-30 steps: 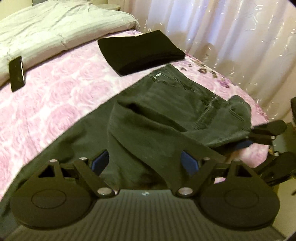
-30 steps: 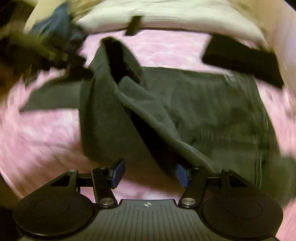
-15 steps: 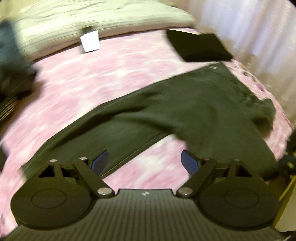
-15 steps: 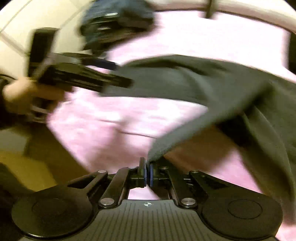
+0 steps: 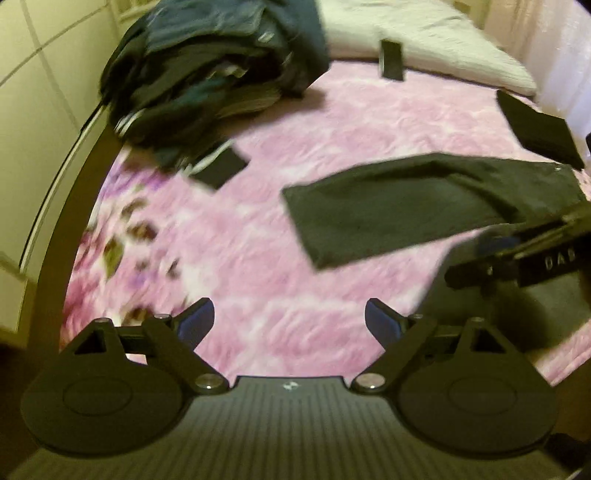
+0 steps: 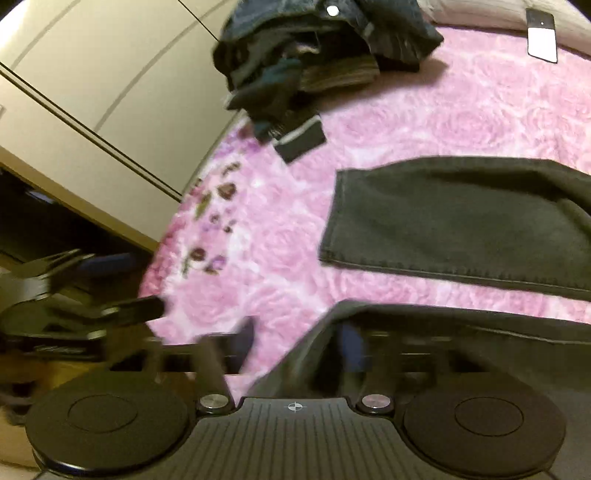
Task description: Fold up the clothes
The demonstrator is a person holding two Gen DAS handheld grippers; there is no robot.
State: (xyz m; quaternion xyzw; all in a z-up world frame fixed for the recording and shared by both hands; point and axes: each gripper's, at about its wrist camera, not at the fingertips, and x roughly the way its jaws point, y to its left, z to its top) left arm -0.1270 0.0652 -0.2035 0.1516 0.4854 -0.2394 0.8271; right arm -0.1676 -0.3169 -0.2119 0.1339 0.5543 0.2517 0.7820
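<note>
Dark grey jeans lie on the pink floral bedspread, one leg stretched flat in the left wrist view and in the right wrist view. My left gripper is open and empty above bare bedspread, left of the leg's hem. My right gripper is blurred, its fingers spread, with the other jeans leg draped over its right finger. It also shows at the right edge of the left wrist view.
A heap of dark unfolded clothes sits at the bed's far left corner. A folded black garment lies far right. A phone lies by the pale quilt. A wardrobe stands left of the bed.
My left gripper has let go of the jeans and swung left toward the clothes heap. My right gripper, shut on the leg half a second ago, has opened; the legs now lie stretched out.
</note>
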